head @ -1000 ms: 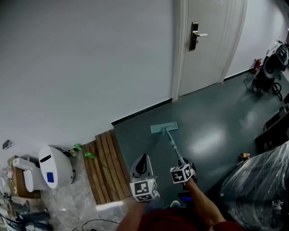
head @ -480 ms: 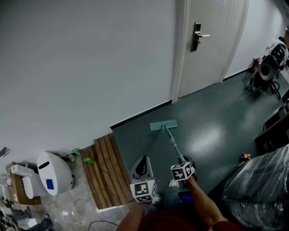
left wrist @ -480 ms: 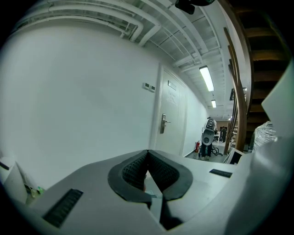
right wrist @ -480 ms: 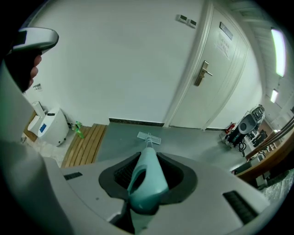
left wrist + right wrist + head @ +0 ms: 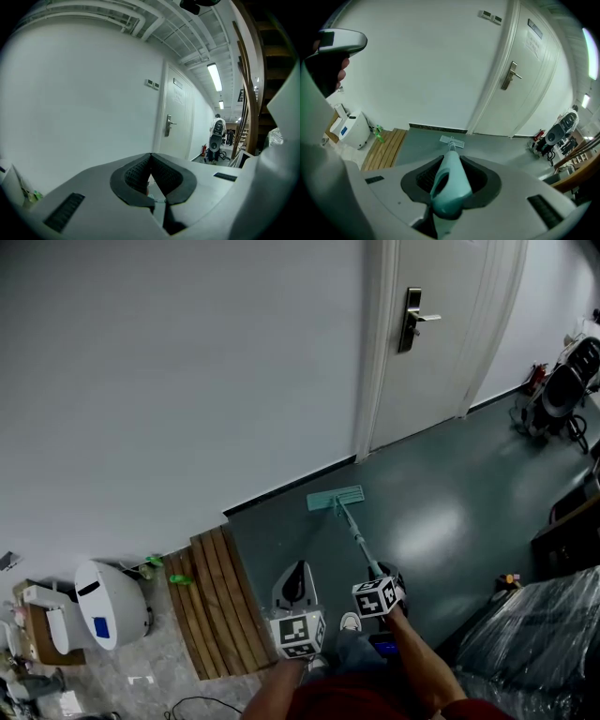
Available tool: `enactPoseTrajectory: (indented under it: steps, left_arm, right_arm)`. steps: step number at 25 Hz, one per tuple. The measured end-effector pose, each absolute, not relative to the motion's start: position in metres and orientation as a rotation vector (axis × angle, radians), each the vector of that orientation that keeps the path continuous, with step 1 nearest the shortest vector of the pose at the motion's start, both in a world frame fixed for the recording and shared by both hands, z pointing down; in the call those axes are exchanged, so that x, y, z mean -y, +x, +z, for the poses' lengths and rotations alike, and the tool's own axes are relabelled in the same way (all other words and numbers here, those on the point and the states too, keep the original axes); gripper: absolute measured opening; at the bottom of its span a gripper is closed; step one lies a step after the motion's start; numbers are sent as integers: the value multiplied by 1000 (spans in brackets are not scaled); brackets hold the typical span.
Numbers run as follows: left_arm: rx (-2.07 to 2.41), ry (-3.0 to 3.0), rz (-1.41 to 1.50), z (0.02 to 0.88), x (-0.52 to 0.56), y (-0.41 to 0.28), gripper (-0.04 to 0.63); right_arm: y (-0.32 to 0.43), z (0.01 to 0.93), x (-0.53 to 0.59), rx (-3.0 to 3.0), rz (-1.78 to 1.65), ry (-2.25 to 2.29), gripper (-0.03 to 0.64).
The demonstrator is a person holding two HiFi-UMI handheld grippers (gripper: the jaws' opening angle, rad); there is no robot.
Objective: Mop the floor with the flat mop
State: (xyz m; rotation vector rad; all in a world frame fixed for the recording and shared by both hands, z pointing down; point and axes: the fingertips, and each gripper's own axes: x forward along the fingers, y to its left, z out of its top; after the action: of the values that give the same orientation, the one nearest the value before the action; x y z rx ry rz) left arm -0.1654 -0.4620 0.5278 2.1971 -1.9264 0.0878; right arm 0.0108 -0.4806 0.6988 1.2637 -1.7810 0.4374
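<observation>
A teal flat mop has its head (image 5: 336, 498) flat on the dark green floor (image 5: 441, 502), close to the wall's black skirting. Its handle (image 5: 358, 540) slants back to my right gripper (image 5: 379, 595), which is shut on the handle's teal grip (image 5: 450, 183). In the right gripper view the mop head (image 5: 452, 140) lies straight ahead near the door. My left gripper (image 5: 295, 585) hangs beside the right one, left of the handle, its jaws closed together with nothing between them (image 5: 151, 161).
A wooden slat platform (image 5: 208, 601) borders the floor on the left, with a white bin (image 5: 111, 606) and green bottles (image 5: 176, 577) beyond. A white door (image 5: 441, 324) stands ahead. A fan (image 5: 561, 390) sits at far right; plastic-wrapped goods (image 5: 534, 652) lie at lower right.
The mop head has slid a little forward and left, closer to the skirting. The view has shifted slightly; both grippers keep their places relative to each other.
</observation>
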Motion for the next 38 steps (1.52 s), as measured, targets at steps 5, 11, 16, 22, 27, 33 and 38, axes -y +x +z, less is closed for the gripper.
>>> enactPoseTrajectory:
  steps: [5,11,16,22,27,33,38]
  left_arm:
    - [1929,2188,107,528,493,-149,14]
    - [1944,2169,110,531,513,-132,14]
    - [1946,2163,104,531,519,-127,14]
    - [1924,2176,108,530,511,-137,14]
    - [1899,2209,95,528,506,-143,14]
    - [1874,2229,82,527,489,-154,14]
    - [1844,2239,62,530,468,-163,14]
  right_arm:
    - [24,694,512,1797,435,1251,114]
    - [39,695,530,1817,418,1228,114]
    - [44,697,531,1821,425,1228,114]
    - [31,696,527,1806,429,1228,115]
    - [28,696,529,1790,447,1243,114]
    - [17,695,513,1774,464,1254,114]
    - [7,694,485,1760,472,1265,114]
